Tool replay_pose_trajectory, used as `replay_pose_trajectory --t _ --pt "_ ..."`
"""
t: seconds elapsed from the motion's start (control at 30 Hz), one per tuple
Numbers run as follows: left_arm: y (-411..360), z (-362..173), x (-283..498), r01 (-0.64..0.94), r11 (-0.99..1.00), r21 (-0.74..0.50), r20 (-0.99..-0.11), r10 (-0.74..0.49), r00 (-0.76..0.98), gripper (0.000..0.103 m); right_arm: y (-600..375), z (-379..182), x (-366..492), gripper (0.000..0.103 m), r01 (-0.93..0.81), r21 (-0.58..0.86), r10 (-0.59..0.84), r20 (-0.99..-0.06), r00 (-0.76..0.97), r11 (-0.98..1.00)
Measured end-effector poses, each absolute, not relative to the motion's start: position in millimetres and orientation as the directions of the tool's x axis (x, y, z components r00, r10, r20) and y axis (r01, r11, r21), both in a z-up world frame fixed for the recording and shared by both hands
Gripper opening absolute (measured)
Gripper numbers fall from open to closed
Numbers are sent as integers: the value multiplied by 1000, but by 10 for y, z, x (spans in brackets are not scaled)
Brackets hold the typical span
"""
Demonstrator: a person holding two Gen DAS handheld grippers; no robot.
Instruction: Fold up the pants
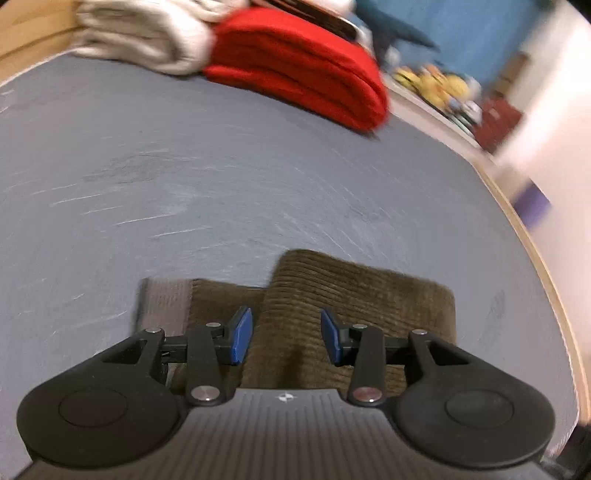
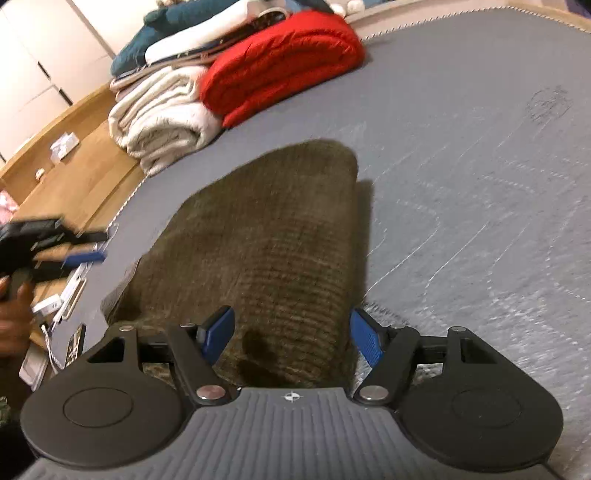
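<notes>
Pants [image 2: 266, 236]: brown corduroy, lying folded into a compact stack on the grey mattress [image 2: 461, 155], toward the mattress edge that borders the wood floor [image 2: 85, 173]. A lighter grey-brown inner layer [image 1: 166, 302] sticks out at one end of the pants.

Right gripper [image 2: 291, 332]: fingers spread wide, blue pads on either side of the near end of the pants; can't tell if they touch the fabric. Nothing pinched.

Left gripper [image 1: 286, 334]: fingers spread, pads apart over the pants' edge, holding nothing. In the right wrist view the left gripper [image 2: 83, 254] sits off the side of the pants, at the mattress edge, blurred, with the person's hand [image 2: 14, 306] on it.

Beyond the far end of the pants: red folded blanket [image 2: 284, 59], cream blanket [image 2: 162, 118] beside it, touching, more folded textiles [image 2: 184, 33] stacked on top of them. Small clutter [image 2: 55, 306] on the floor beside the pants' near corner, too blurred to identify.
</notes>
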State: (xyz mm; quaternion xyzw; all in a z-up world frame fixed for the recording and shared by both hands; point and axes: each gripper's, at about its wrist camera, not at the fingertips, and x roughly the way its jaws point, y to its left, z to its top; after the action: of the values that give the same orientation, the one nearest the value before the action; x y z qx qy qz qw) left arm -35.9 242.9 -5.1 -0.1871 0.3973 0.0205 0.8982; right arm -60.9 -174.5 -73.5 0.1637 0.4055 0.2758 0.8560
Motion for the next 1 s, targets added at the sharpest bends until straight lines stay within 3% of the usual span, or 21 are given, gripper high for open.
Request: replay_pose_trajectory --t 0.17,0.23,0.37,0.4,0.47,0.5,0.6,0.7,0.8,0.87,1.0 --pt "2444 -462 -93 -143 927 -347 -735 -174 655 47 -1652 -778 -630 72 -371 482 608 -637 474 794" --pt "2503 -557 -3 -123 916 -381 -726 -214 653 58 -1596 -802 -632 72 -387 456 596 -667 448 801" --pt "2617 -822 147 -135 869 -477 -722 -299 624 58 -1552 -854 -620 71 -402 447 592 -704 393 799" --pt "2615 -849 187 -127 868 -480 -720 -307 622 56 -1553 -858 -622 71 -403 451 595 -707 383 796" --pt "2571 -800 202 -107 890 -444 -725 -286 627 24 -1553 -842 -623 71 -406 451 595 -710 377 795" --pt "2591 -730 179 -94 879 -467 -708 -309 635 18 -1557 -835 -626 71 -405 452 596 -708 379 795" --pt "2699 -299 -22 -82 871 -485 -629 -282 725 16 -1588 -804 -640 72 -389 470 604 -691 397 792" --pt "2815 -93 -263 -126 892 -434 -607 -186 773 16 -1590 -723 -683 74 -408 487 633 -650 421 772" --pt "2969 -263 -294 -250 886 -389 -683 -96 724 18 -1533 -643 -789 87 -460 456 643 -620 449 762" --pt "3023 -357 -276 -299 875 -381 -710 -70 701 21 -1506 -632 -839 87 -479 434 639 -615 462 763" --pt "2996 -147 -419 -329 912 -245 -689 75 721 44 -1539 -598 -834 88 -471 442 642 -605 472 763"
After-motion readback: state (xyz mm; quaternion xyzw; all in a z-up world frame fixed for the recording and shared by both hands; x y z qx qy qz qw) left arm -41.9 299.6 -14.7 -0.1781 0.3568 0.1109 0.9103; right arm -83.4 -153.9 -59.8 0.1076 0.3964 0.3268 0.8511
